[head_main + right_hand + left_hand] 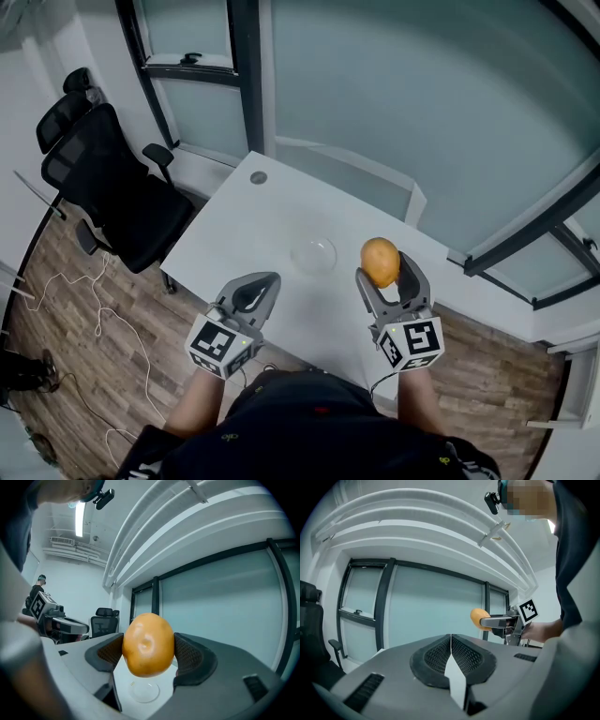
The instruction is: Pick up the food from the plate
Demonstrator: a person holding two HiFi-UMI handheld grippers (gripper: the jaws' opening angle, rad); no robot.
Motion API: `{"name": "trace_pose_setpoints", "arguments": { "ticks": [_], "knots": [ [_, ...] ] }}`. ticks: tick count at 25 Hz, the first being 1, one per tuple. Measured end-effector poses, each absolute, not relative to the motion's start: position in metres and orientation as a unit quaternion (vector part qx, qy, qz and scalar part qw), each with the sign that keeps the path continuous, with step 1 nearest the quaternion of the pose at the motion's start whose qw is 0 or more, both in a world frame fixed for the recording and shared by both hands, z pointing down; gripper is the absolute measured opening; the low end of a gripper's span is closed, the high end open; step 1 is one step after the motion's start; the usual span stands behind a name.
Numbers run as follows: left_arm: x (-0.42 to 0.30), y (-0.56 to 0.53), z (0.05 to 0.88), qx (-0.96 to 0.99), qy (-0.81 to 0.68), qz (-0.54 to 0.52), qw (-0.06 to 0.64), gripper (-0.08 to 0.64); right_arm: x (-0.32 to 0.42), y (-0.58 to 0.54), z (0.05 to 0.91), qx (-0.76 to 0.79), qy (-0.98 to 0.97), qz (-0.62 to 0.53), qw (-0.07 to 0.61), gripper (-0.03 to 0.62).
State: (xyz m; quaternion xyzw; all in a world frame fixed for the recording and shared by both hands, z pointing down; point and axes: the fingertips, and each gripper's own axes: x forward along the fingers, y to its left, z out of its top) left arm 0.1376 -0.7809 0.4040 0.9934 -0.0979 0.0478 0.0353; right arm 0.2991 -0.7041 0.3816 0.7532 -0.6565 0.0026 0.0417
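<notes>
An orange-yellow potato [380,262] is clamped between the jaws of my right gripper [386,272], held up in the air above the white table [225,234]. The right gripper view shows the potato [148,644] filling the gap between the pads, with the clear glass plate [145,691] lying empty on the table below. In the head view the plate [314,254] sits mid-table, left of the potato. My left gripper [258,292] is shut with nothing in it, raised left of the plate. Seen from the left gripper view, its pads [451,656] meet, and the potato [479,618] shows at the right.
A black office chair [103,183] stands left of the table. Frosted glass walls with dark frames [246,75] rise behind it. White cables [89,309] trail over the wooden floor at the left. A round cable hole [258,177] marks the table's far corner.
</notes>
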Motion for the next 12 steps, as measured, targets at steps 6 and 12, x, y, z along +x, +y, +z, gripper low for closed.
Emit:
{"name": "trace_pose_setpoints", "arguments": {
  "ticks": [6,12],
  "knots": [
    [0.138,-0.781,0.401,0.993,-0.101,0.048,0.033,0.023,0.3,-0.706,0.378,0.752,-0.657,0.002,0.043,0.353],
    [0.137,-0.784,0.404,0.993,-0.105,0.05,0.035,0.023,0.304,-0.711,0.39,0.754,-0.655,0.011,0.057,0.353]
  ]
}}
